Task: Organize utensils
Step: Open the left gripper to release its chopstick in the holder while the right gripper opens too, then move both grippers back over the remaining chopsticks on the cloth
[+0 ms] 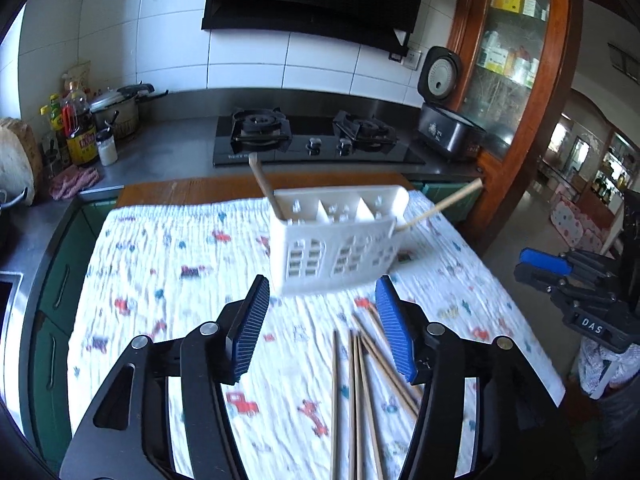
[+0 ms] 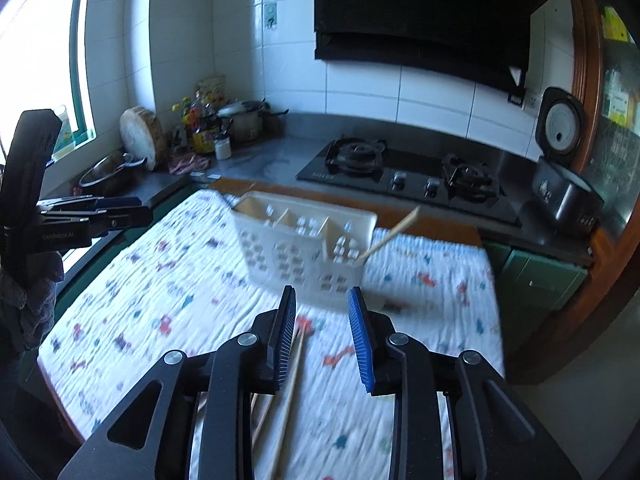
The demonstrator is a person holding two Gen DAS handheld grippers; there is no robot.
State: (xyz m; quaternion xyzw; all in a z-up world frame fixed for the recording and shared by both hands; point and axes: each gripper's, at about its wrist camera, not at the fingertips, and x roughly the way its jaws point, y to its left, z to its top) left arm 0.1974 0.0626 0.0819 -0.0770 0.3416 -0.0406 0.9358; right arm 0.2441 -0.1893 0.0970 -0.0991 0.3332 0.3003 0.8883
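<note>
Counter [image 1: 168,152]: grey steel top along the tiled wall, carrying a black two-burner stove [image 1: 312,136], an open rice cooker [image 1: 448,120] at the right end, and bottles [image 1: 80,128] and a pot [image 1: 116,110] at the left end.
Cloth [image 1: 172,256]: white with small coloured prints, spread over the table surface in front of the counter.
Basket [image 1: 336,248]: white plastic utensil holder with cut-out walls and three compartments, standing on the cloth towards its far side.
Left gripper [image 1: 322,328]: jaws spread wide with nothing between them, held over the cloth just short of the basket.
Right gripper [image 2: 322,334]: jaws apart and holding nothing, aimed at the basket; seen from the left wrist view at the right edge of the cloth.
Chopsticks in basket [image 1: 264,184]: one leans up out of the left compartment, another [image 1: 444,204] slants out past the right end.
Loose chopsticks [image 1: 356,392]: a bundle of wooden sticks lying on the cloth near the grippers, between the left jaws and under the right gripper's left jaw.
</note>
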